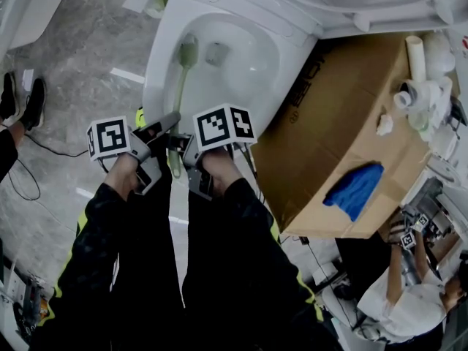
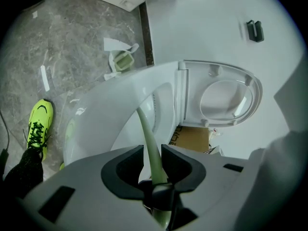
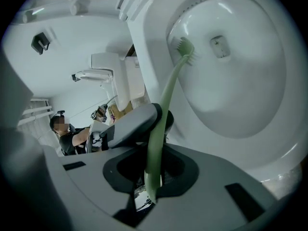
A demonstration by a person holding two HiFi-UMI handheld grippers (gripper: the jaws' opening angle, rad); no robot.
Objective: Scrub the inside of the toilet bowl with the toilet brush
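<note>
Looking down from the head view, we see the toilet brush (image 1: 180, 79) as a slim, pale green wand with a small bristled head. It reaches from our grippers out into the white toilet bowl (image 1: 241, 57), and its head lies on the left inner wall, just left of the drain opening.

The left gripper (image 1: 170, 123) has its jaws pressed together on the handle. The right gripper (image 1: 184, 148) clamps the same handle just nearer to us, so the two sit almost touching.

The left gripper view shows the dark pads (image 2: 126, 170) closed tight on the green stem, which curves up and away over the bowl's rim. The brush head is hidden from this view. It alone shows the raised seat (image 2: 226, 97) standing upright at the far side, and a bright yellow-green shoe (image 2: 38, 124) on the grey marbled floor (image 2: 72, 42) to the left.

The right gripper view gives us the bristles clearly: short green teeth against the bowl's glossy wall, near the small drain hole (image 3: 219, 46). It also shows the left gripper's grey body on the handle farther along, and a person (image 3: 72, 134) in dark clothes far off to the left.

Only the head view shows the cardboard box (image 1: 344, 123) right of the bowl, with a blue cloth (image 1: 356, 189) lying on it.
</note>
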